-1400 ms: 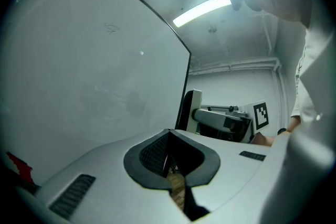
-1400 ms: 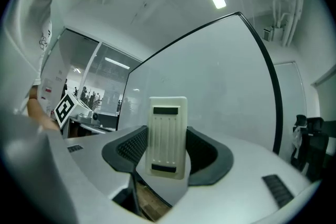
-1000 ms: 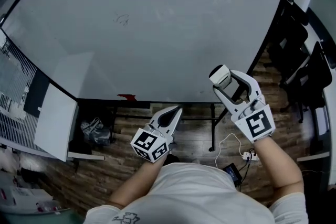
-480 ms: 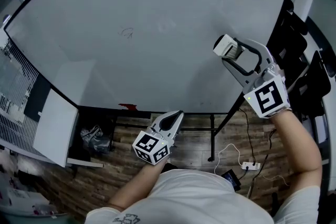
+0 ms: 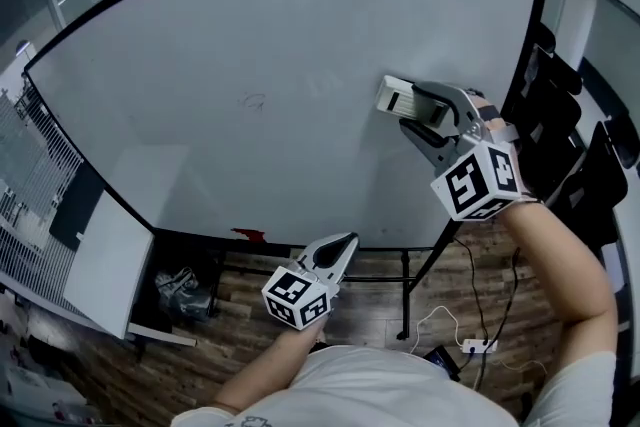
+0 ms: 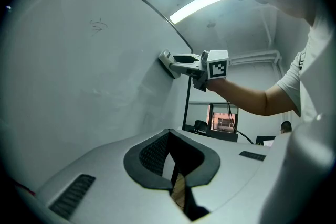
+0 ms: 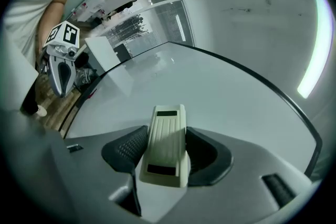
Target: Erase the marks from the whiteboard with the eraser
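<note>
Eraser (image 5: 397,97) clamped tight in the right gripper (image 5: 408,107) sits at the whiteboard's (image 5: 200,45) right part, so wiping seems about to begin (left gripper (image 5: 343,243) closed, empty, held low), next needing a leftward sweep to the faint mark (image 5: 256,101).

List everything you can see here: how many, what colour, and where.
whiteboard: one, white with a black frame, fills the upper view
pen mark: one faint grey scribble, left of the board's middle
eraser: one, cream, at the board's right part
red object: one, at the board's bottom edge; too small to identify
power strip: one, white, on the wooden floor
chairs: black, right of the board; count unclear
left gripper: white, jaws together, empty, below the board
right gripper: white, shut on the eraser
</note>
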`<state>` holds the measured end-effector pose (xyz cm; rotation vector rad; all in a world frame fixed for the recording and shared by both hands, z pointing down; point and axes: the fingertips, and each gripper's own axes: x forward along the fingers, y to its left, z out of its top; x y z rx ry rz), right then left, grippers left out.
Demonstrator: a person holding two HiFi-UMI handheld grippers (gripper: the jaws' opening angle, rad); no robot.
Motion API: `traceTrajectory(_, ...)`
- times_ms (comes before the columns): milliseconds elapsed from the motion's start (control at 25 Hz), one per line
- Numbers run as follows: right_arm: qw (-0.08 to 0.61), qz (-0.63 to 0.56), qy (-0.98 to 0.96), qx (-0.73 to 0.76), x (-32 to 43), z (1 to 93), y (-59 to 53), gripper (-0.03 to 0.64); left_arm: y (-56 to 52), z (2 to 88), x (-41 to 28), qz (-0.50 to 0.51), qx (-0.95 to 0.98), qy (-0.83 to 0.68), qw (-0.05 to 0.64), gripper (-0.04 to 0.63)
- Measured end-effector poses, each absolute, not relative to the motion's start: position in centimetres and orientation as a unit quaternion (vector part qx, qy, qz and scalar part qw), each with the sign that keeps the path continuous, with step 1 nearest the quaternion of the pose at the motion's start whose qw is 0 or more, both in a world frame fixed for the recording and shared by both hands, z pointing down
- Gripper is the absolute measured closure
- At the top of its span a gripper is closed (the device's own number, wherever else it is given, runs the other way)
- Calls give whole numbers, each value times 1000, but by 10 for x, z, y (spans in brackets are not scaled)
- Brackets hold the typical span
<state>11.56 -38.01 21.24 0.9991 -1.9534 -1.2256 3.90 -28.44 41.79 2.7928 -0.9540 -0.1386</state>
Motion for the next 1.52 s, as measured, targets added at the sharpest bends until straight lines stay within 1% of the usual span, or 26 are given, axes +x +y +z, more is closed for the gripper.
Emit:
traceTrajectory(200,329,-518,-699,368,117,218,-379,383,-287,415,40,-48,940,-326,87,588)
traceTrajectory(400,345,-542,-678,358,116,211,-378,383,-284,414,45,-48,942,-322,83,588)
traceTrajectory(800,291,-578,-650,398,119,104,-376,383,-285,420,45,-44,940,-325,92,588)
traceTrajectory(960,279,-581,-646,409,121,96,-374,383,-286,425,43,-42,938,-329,99,588)
traceTrajectory(1120,267,-579,-660,397,113,126,-376,383,-289,430,44,-39,938,-330,102,588)
traceTrajectory(1280,291,-574,-671,369,99,190,-379,383,-292,432,41,-39,937,-332,105,588)
traceTrajectory(1520,329,-576,-676,321,92,316,-379,383,-295,436,35,-38,934,-339,107,588)
